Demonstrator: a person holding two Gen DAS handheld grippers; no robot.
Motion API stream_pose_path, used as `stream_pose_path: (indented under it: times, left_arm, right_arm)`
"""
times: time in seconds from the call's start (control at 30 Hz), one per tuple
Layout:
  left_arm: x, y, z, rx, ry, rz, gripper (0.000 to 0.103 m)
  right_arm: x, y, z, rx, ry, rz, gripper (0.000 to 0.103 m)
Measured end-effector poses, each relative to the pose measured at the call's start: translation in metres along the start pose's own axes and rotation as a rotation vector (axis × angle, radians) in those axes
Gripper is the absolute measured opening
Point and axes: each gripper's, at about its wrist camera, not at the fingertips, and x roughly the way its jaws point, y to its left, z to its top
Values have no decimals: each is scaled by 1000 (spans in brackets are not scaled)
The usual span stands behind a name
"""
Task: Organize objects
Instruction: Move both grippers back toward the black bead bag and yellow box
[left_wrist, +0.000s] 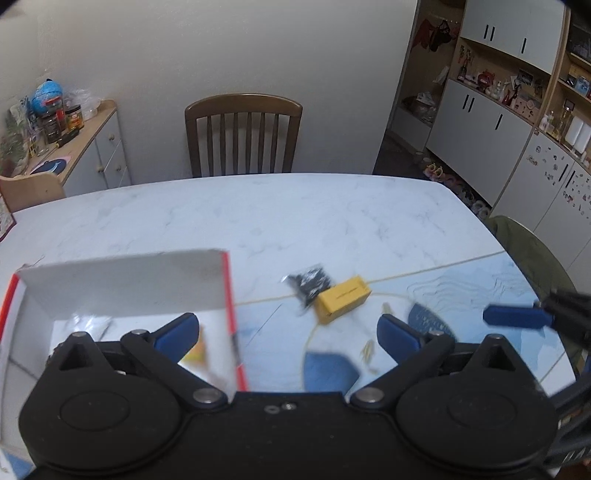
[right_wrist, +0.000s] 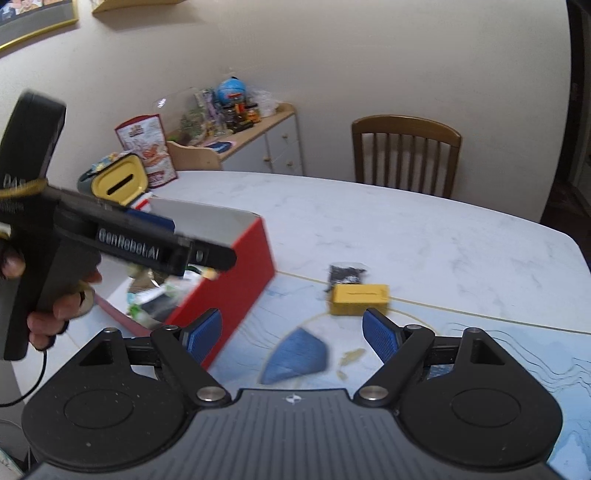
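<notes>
My right view alone showed the left gripper (right_wrist: 207, 258) marked "GenRobot.AI" over the red box (right_wrist: 229, 280). Both jaws stood spread, empty. The yellow block (left_wrist: 343, 298) lay on the table (left_wrist: 258, 221) beside it.

A home dining room; a marble-look table (left_wrist: 258, 214) with a wooden slat-back chair (left_wrist: 243, 136) behind it; white cupboards and open shelves of ornaments (left_wrist: 495, 85); a cluttered sideboard (right_wrist: 258, 133) along the plain wall.
</notes>
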Motion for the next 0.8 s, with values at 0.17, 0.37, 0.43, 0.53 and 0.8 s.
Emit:
stream_pose_path:
  times: [0.17,0.37,0.43,0.53,0.8]
  left_arm:
    - [28,-16,21,-4,13,20,102]
    - [79,-22,44,-61,97,44,102]
    - [97,-21,50,-76,129,51,102]
    - [123,-21,57,-92,179,56,102]
    - [176,-20,62,-118,287,70,102]
  right_arm:
    - [15,-18,-4,0,14,-29,83]
    - [48,-33,-4,6,34,-56,83]
    - [61,-35,-4,2,43,-62,83]
    - [82,-37,-4,-11,56,-69,83]
    - [128,-47,-3,-9,94,-65,83]
